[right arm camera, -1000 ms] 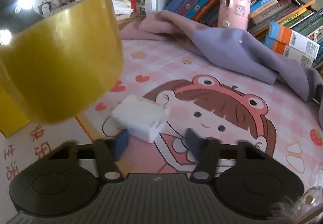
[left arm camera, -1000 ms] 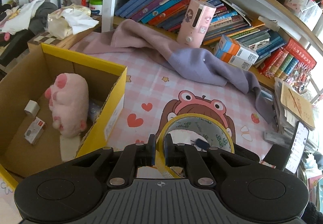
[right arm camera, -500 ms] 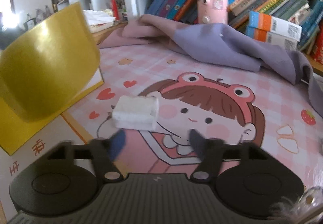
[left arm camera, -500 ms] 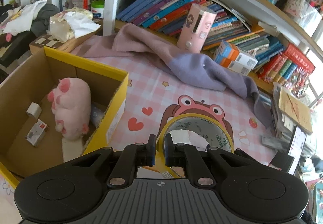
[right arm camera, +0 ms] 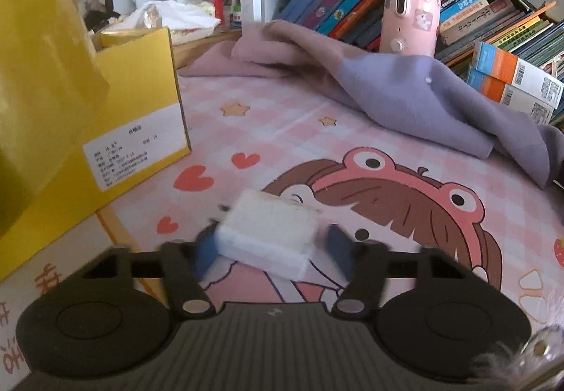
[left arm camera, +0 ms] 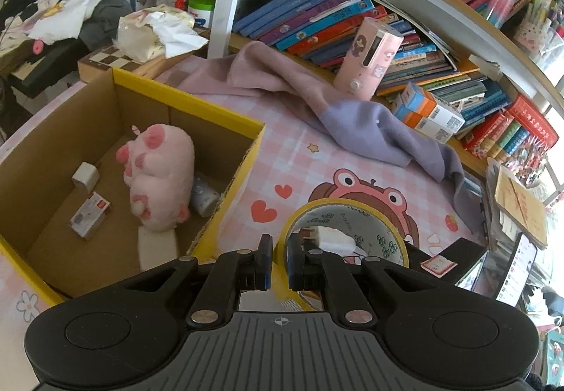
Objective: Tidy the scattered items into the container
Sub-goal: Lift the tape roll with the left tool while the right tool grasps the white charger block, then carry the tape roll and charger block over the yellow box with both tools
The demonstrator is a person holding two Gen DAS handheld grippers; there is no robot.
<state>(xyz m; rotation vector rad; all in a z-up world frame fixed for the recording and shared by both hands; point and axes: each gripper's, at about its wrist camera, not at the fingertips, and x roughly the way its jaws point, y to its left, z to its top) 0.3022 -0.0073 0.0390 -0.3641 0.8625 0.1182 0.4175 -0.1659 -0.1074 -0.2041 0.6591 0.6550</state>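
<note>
Left wrist view: the left gripper (left arm camera: 278, 259) is clamped on the near wall of a yellow roll of adhesive tape (left arm camera: 347, 232), one finger outside the ring and one inside, holding it upright above the pink checked cartoon mat (left arm camera: 299, 165). To the left stands the open yellow-rimmed cardboard box (left arm camera: 190, 102), its right wall close to the roll; the box holds a pink plush toy (left arm camera: 158, 172), a small white cube (left arm camera: 84, 176), a small red-and-white carton (left arm camera: 90, 215) and a pale bottle (left arm camera: 204, 193) lying against the right wall, with bare brown floor along the near side. A pink-and-lilac cloth (left arm camera: 352, 123) lies across the far part of the mat, a pink cylindrical device (left arm camera: 368, 60) upright behind it against the row of books (left arm camera: 317, 21). Right wrist view: the right gripper (right arm camera: 271, 250) has its jaws spread either side of a white rectangular foam block (right arm camera: 268, 236) lying on the mat; the blue finger pads (right arm camera: 206, 252) are blurred, the left one touching or nearly touching the block, the right one a little apart, so no firm grip shows. The box's labelled yellow side stands just left of the block, with open mat between block and cloth.
</note>
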